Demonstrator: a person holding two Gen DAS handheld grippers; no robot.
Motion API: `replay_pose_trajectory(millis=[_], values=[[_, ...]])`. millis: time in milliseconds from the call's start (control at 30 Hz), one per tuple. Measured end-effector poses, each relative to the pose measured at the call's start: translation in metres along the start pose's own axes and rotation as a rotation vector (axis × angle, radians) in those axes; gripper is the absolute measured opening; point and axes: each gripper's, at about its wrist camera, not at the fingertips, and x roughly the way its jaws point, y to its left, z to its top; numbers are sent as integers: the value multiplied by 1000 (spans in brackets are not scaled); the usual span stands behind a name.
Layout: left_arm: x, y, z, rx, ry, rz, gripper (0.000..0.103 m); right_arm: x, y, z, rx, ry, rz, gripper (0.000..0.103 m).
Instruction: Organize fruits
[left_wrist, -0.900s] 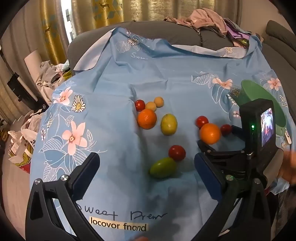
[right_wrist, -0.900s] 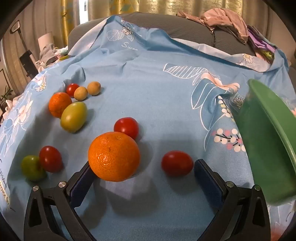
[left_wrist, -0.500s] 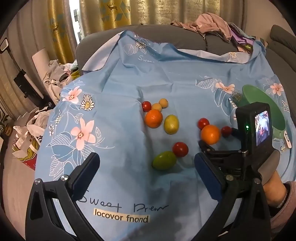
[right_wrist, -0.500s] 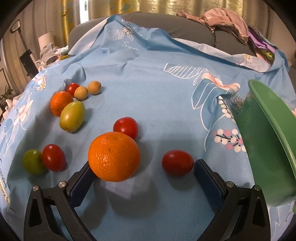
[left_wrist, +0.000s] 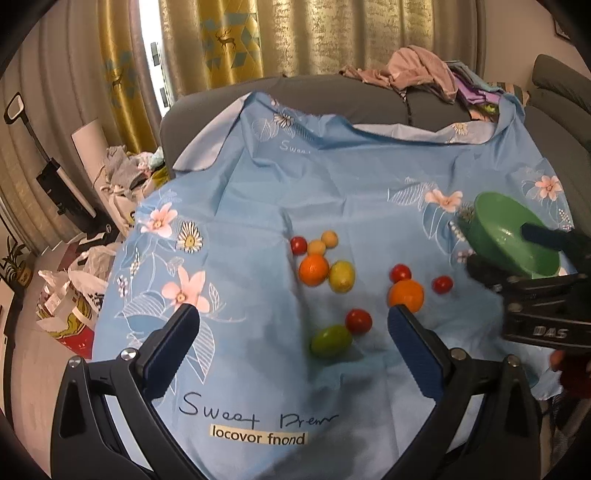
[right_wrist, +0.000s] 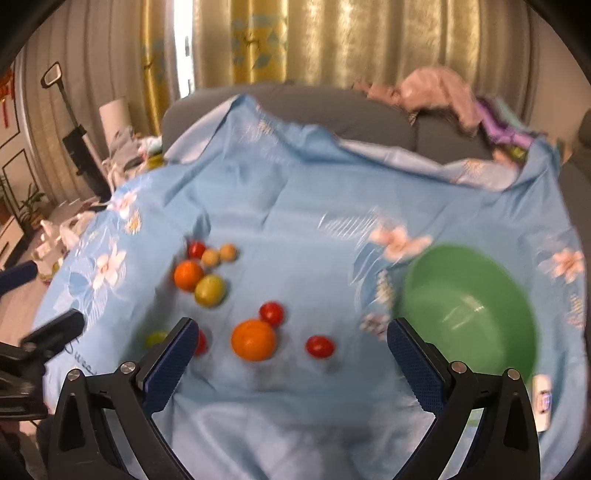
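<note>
Several fruits lie on a blue flowered cloth (left_wrist: 332, 192): two oranges (left_wrist: 405, 294) (left_wrist: 313, 269), red tomatoes (left_wrist: 358, 320), a green fruit (left_wrist: 330, 339), a yellow-green fruit (left_wrist: 341, 276) and small tan fruits (left_wrist: 328, 239). A green bowl (left_wrist: 513, 236) stands at the right, empty (right_wrist: 469, 310). My left gripper (left_wrist: 291, 336) is open and empty, held above the cloth's near edge. My right gripper (right_wrist: 288, 350) is open and empty, raised above the near orange (right_wrist: 253, 339); it also shows in the left wrist view (left_wrist: 546, 288).
A grey sofa (left_wrist: 332, 96) with piled clothes (left_wrist: 417, 74) stands behind the cloth. Bags and clutter (left_wrist: 70, 288) lie on the floor at the left, with a black stand (left_wrist: 62, 184). Gold curtains (left_wrist: 295, 37) hang at the back.
Both grippers have pulled back and up from the fruits. The right gripper rose fast, and its view is blurred; the bowl's inside now shows. Nothing was grasped.
</note>
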Motion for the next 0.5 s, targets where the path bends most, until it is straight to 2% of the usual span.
replay_pose_trajectory(millis=[267, 500], values=[[-13, -7, 22, 12, -30, 0, 102, -35, 5, 14, 18, -74, -42, 102], [-15, -10, 26, 25, -34, 3, 102, -42, 9, 12, 22, -87, -6, 102]])
